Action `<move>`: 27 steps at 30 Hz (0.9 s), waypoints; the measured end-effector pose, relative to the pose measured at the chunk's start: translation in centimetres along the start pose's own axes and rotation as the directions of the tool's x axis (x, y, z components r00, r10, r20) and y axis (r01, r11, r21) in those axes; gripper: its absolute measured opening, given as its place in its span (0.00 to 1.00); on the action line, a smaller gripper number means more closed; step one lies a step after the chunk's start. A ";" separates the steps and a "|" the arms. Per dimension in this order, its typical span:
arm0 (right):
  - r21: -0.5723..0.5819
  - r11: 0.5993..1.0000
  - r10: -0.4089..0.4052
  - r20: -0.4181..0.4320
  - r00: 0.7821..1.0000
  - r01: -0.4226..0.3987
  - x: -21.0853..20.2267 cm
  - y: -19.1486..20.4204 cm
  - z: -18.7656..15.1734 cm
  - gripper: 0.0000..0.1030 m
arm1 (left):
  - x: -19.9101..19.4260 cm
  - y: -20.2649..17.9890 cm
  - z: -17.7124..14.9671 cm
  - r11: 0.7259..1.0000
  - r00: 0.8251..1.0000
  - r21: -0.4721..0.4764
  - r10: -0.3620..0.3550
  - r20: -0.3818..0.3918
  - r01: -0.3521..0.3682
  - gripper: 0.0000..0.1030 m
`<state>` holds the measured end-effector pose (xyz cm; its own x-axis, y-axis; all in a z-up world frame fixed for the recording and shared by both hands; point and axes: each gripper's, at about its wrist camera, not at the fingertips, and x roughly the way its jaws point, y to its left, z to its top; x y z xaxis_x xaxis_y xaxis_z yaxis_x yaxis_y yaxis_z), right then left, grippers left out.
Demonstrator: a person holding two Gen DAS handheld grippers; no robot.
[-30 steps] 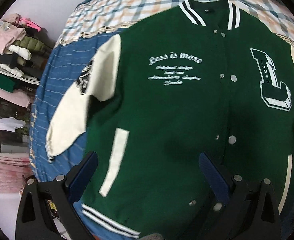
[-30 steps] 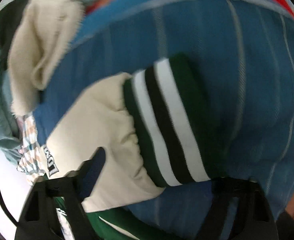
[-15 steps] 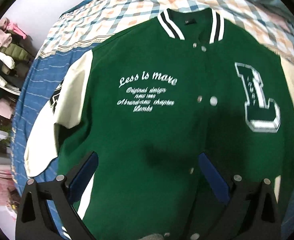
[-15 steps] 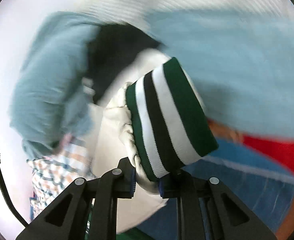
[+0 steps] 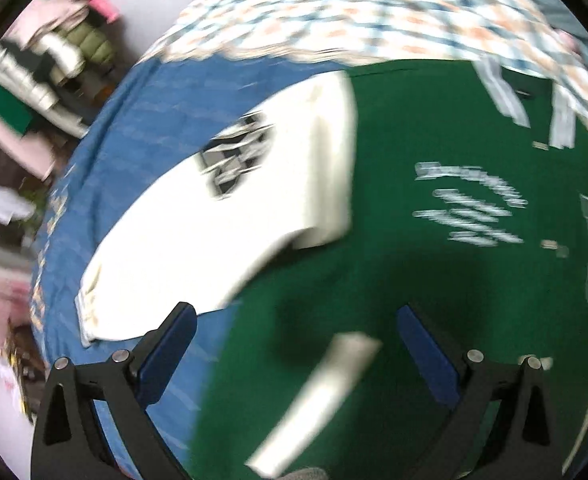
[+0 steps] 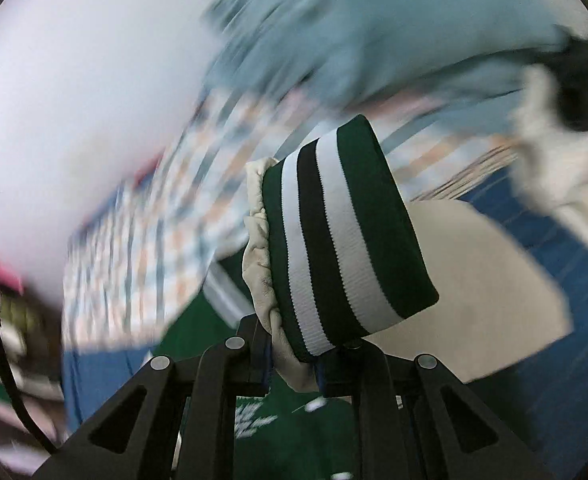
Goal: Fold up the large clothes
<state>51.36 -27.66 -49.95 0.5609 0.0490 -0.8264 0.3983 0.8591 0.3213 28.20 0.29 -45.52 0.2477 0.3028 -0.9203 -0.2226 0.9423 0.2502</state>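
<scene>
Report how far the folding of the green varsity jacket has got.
Done: the varsity jacket lies front up, spread on the blue bedspread. In hand: the right gripper is shut on the striped cuff of one cream sleeve, lifted off the bed. The left gripper hangs open above the jacket, beside the other sleeve, which lies unfolded. Left: both sleeves, then the body.

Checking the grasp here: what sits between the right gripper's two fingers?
In the right wrist view, the right gripper is shut on the cream sleeve's gathered end beside its green-and-white striped knit cuff.
</scene>
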 end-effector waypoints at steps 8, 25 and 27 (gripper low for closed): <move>-0.406 0.911 -0.152 -0.163 0.975 0.074 12.6 13.4 -21.0 0.15 | 3.9 14.0 -3.7 0.975 0.989 -0.185 0.108 -0.096 -0.125 1.00; -0.132 0.978 0.100 -0.379 0.920 -0.160 6.6 5.3 -20.2 0.73 | 16.3 28.0 -8.5 0.537 0.908 -0.825 -0.412 -0.074 0.176 0.97; -0.131 0.977 0.106 -0.385 0.917 -0.168 6.8 5.8 -20.3 0.73 | 17.9 29.5 -7.1 0.512 0.934 -0.845 -0.353 -0.046 0.152 0.89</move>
<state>42.68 -12.01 -63.08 0.2773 0.3325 -0.9014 0.2001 0.8977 0.3926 19.34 32.48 -56.74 0.2663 -0.0563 -0.9622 -0.8736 0.4076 -0.2657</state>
